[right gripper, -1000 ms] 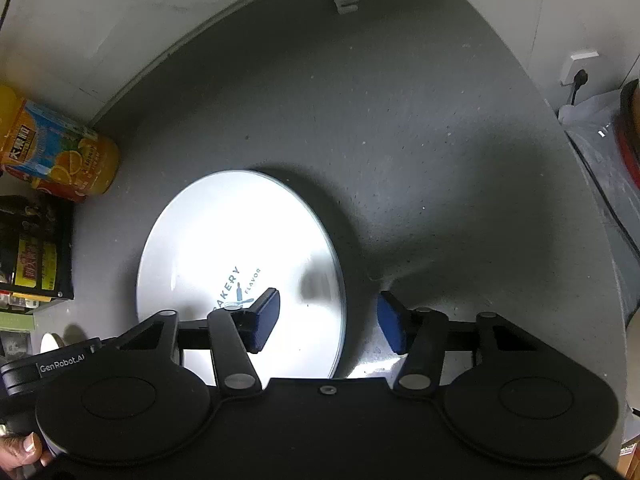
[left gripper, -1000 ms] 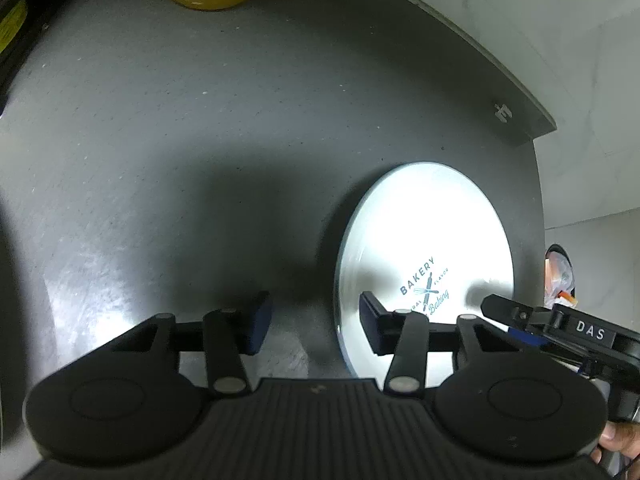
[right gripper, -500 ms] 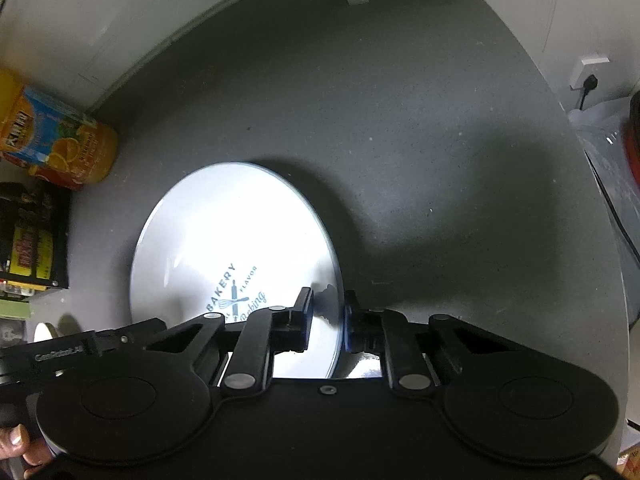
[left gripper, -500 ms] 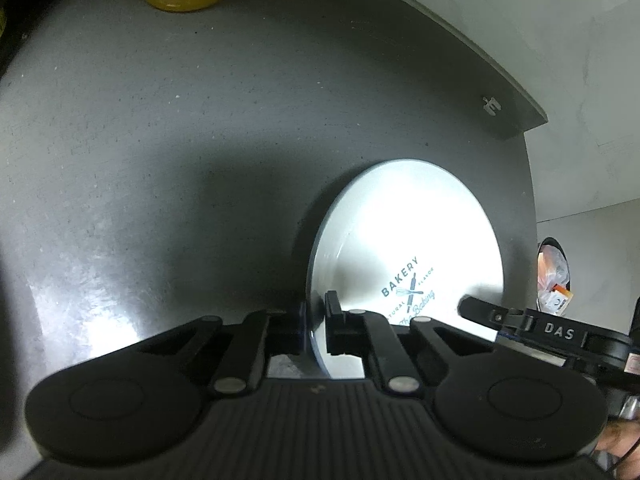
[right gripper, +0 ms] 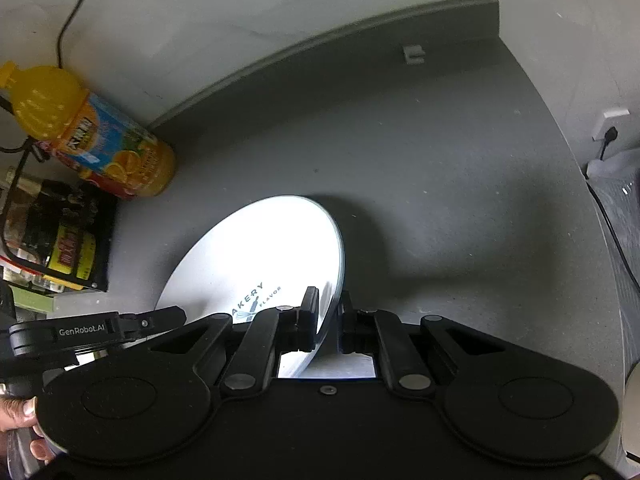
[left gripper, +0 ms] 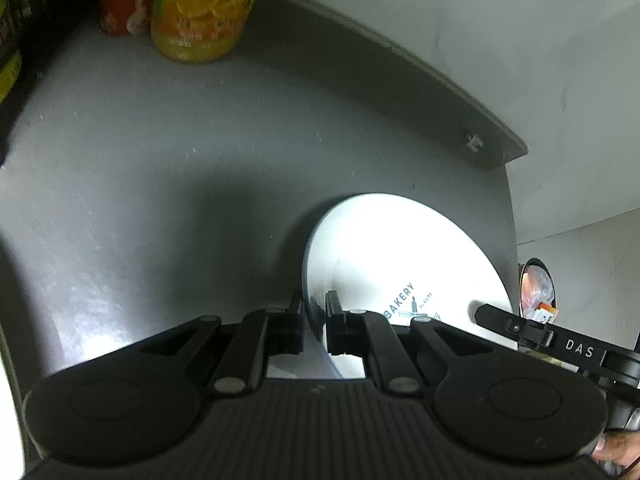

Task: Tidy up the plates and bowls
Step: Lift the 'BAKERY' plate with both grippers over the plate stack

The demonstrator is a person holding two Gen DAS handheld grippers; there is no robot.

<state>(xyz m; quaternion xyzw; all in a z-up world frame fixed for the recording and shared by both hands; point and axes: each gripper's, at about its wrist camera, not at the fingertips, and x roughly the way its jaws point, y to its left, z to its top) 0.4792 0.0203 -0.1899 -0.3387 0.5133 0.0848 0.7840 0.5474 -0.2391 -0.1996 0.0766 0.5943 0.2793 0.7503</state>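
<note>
Plate: a white round plate [left gripper: 400, 264] with a blue "BAKERY FLAVOR" print, over the dark grey counter [left gripper: 200, 168], on its right half and near the front edge. It looks raised and tilted, because a shadow falls on the counter beyond its far rim.
Left gripper: the left gripper [left gripper: 314, 320] is clamped on the plate's left rim; one finger is above the rim and one below it.
Right gripper: the right gripper [right gripper: 329, 316] is clamped on the opposite, right rim of the same plate, again one finger on each face.
Hands: a part of a hand shows at the lower corner of each view, on the handle of the other gripper.
Surroundings: an orange juice bottle [right gripper: 92, 136] stands at the far left by the wall, with a red can [left gripper: 120, 0] beside it. A dark box [right gripper: 60, 240] of packets is to the left of the plate. A small white clip [right gripper: 414, 54] lies near the far edge.
Step in hand: I judge it is the lift and carry of the plate, held from both sides.
Next move: both grippers should travel together and keep the plate level, toward the place for plates. This place, other plates and bowls are not visible here.
Risk: the hold is only on the thin rim, so uneven motion could let the plate slip.
</note>
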